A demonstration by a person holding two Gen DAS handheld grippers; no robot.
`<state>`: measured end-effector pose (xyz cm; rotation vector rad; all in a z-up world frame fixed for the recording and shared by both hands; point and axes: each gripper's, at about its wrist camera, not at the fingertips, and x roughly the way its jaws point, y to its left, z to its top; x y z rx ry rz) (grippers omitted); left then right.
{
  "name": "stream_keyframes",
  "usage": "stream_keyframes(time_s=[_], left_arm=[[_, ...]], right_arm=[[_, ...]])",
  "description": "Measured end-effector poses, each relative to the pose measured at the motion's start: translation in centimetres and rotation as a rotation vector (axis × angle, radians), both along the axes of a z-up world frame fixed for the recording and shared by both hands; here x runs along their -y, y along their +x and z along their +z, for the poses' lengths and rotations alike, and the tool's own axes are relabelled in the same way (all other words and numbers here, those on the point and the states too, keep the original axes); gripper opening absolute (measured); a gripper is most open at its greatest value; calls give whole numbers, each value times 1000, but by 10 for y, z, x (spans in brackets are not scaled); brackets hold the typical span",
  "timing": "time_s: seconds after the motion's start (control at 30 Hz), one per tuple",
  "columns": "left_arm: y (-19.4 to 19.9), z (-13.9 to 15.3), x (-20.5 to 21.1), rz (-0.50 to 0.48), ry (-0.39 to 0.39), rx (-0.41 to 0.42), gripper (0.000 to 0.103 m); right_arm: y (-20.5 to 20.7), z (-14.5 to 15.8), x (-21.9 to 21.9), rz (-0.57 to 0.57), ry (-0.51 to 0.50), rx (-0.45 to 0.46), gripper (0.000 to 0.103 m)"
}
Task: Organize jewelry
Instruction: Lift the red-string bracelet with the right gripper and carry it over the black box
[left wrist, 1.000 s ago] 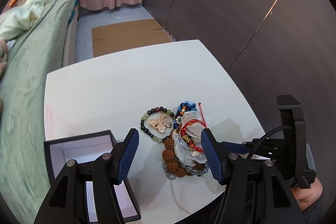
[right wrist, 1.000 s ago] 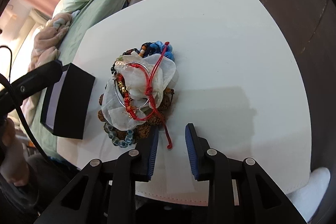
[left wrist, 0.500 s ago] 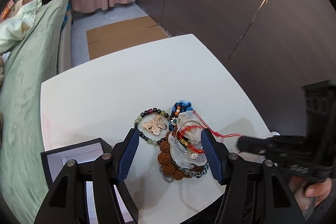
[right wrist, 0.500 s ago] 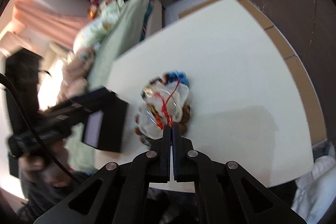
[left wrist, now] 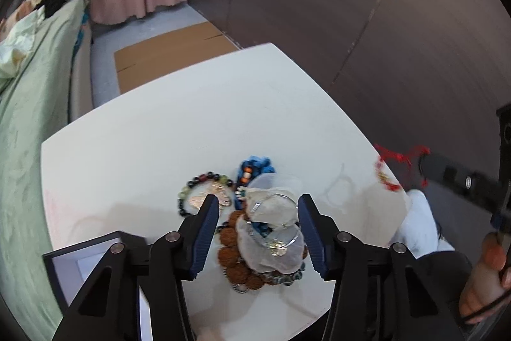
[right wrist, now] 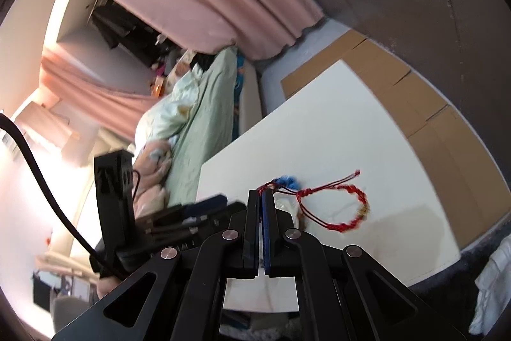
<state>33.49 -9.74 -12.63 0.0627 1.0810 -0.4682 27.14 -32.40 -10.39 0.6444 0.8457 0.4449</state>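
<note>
My right gripper (right wrist: 262,197) is shut on the cord of a red braided bracelet (right wrist: 348,218), which hangs in the air above the white table (right wrist: 335,130); it also shows at the right of the left wrist view (left wrist: 388,178). My left gripper (left wrist: 258,213) is open and empty, hovering over a jewelry pile (left wrist: 255,232): a sheer white pouch with a silver bangle (left wrist: 276,222), brown seed beads (left wrist: 233,248), blue beads (left wrist: 255,165) and a dark beaded bracelet with a gold butterfly (left wrist: 204,194). An open dark jewelry box (left wrist: 86,264) sits at the lower left.
The table (left wrist: 191,123) is small, with edges close on all sides. A bed with green bedding (left wrist: 28,104) lies to the left. Cardboard (left wrist: 169,53) lies on the floor beyond, by a dark wall and pink curtains.
My right gripper closed on the red bracelet's cord, pulled it off the pile and lifted it up and to the right. My left gripper stayed open over the pile.
</note>
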Motion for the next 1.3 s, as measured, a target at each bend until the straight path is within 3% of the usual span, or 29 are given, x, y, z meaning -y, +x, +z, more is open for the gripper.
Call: stream_keyframes(time_s=[0.23,0.4,0.43,0.5,0.53,0.57,0.6,1.0,1.3], left_arm=[[-3,-16,20,-91,42,4,52],[-7,-32,33,-131,118,25,52],[-7,-34,33,-128,130,39,49],[-6,-34,31,-118,159,68,30],[-5,-33,29,-114,149,64,21],[-3,-31,25,-107,115,50,5],[-2,-29,22,-99,92,40,3],[0,19,-11,-53,-140,61,2],[-3,58,-51,8,-270,126,2]], right_arm=[[7,-6,4,-31,10,-31,3],[9,-10,3,-21,3,-56,3],[10,-10,3,-22,-1,-58,3],[10,-12,6,-20,-2,-62,3],[10,-12,5,-19,-5,-65,3],[12,-13,4,-19,-9,-70,3],[12,-14,4,-19,-11,-73,3],[10,-13,-3,-30,-37,-78,3],[5,2,-28,-17,13,8,3]])
